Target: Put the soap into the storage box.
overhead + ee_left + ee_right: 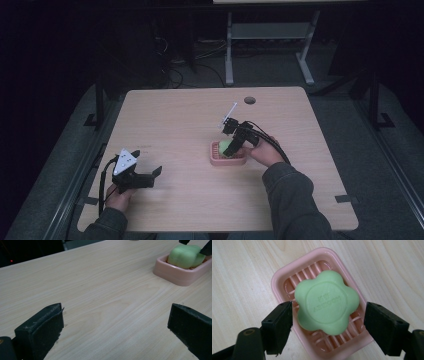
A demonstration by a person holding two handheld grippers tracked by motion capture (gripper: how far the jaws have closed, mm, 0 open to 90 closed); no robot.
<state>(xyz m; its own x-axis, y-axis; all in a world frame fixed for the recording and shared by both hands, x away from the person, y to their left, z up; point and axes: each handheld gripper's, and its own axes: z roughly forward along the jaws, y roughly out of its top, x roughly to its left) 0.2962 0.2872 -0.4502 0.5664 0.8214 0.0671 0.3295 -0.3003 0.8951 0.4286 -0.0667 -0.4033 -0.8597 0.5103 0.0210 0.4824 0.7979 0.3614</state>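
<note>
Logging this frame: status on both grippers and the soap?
Left gripper open, idle on bare table. Right gripper open, jaws straddling green soap, not clamped. Soap lies in pink dish. Nothing in the way.

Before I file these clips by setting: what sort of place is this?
Probably a lab or recording workspace, not a bathroom: a bare wooden table, cables on the floor behind it, and only a green soap in a pink dish.

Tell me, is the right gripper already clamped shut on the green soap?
No, the right gripper has its jaws spread to either side of the green soap, with gaps showing, as it lies in the pink dish.
</note>
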